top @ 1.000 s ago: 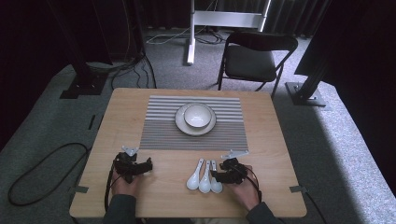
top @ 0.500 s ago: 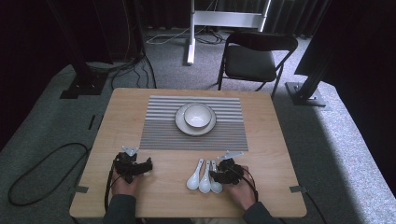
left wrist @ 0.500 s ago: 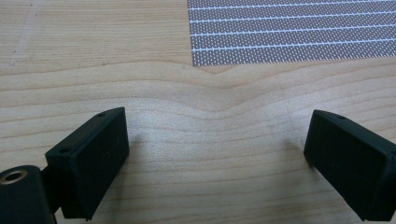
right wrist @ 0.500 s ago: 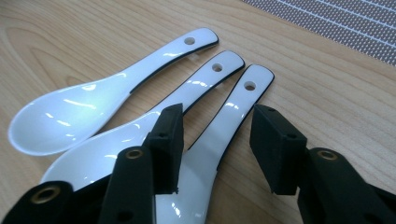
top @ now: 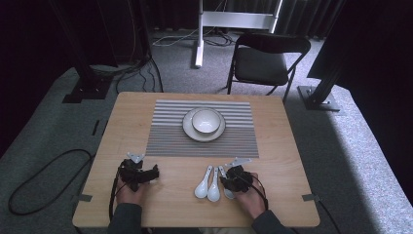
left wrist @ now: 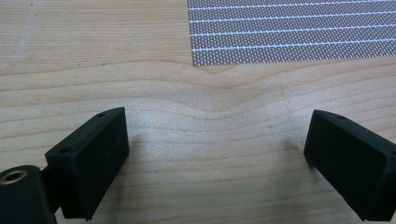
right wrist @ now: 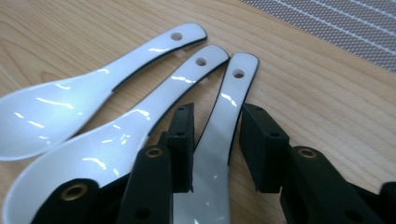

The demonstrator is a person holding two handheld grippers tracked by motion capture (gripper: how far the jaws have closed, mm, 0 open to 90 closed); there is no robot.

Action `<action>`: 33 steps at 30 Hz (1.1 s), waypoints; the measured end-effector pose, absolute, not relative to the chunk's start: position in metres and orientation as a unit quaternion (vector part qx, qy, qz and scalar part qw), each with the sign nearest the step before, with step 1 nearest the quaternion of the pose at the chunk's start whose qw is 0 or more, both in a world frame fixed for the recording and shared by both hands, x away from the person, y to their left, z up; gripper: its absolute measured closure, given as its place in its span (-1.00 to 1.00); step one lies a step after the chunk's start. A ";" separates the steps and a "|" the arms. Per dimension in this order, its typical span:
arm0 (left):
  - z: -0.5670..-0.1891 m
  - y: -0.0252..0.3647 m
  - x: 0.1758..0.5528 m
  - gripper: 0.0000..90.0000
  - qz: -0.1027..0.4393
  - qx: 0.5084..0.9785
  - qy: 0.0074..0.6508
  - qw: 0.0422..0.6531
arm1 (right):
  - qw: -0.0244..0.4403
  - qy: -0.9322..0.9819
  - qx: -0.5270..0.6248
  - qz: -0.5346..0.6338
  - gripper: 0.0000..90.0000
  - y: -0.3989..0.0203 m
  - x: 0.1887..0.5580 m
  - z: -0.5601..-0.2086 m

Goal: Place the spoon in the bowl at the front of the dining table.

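I am working in a lab or recording studio, not a home. Dark curtains (top: 73, 29) close off the back, black stands (top: 85, 87) and cables (top: 44, 180) sit on grey carpet (top: 350, 161), and one folding chair (top: 265, 61) faces a lone wooden table (top: 131, 112).

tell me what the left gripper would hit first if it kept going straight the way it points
Probably the striped placemat. The left gripper has its fingers wide apart over bare table, and the mat's near edge lies ahead, slightly to the right; depth is hard to judge.
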State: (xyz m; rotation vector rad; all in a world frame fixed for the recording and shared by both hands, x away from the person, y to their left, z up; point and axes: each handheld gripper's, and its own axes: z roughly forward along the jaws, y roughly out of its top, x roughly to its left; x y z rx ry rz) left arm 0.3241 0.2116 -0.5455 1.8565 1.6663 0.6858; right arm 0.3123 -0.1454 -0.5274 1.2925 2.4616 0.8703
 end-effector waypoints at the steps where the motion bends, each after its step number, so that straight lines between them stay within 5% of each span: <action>1: -0.546 0.212 0.324 -0.85 0.255 0.690 0.619 0.274 | 0.114 0.839 0.441 0.297 0.48 -0.145 0.312 -0.527; 33: -0.545 0.212 0.324 -0.84 0.255 0.690 0.619 0.273 | 0.145 0.844 0.428 0.290 0.63 -0.144 0.310 -0.528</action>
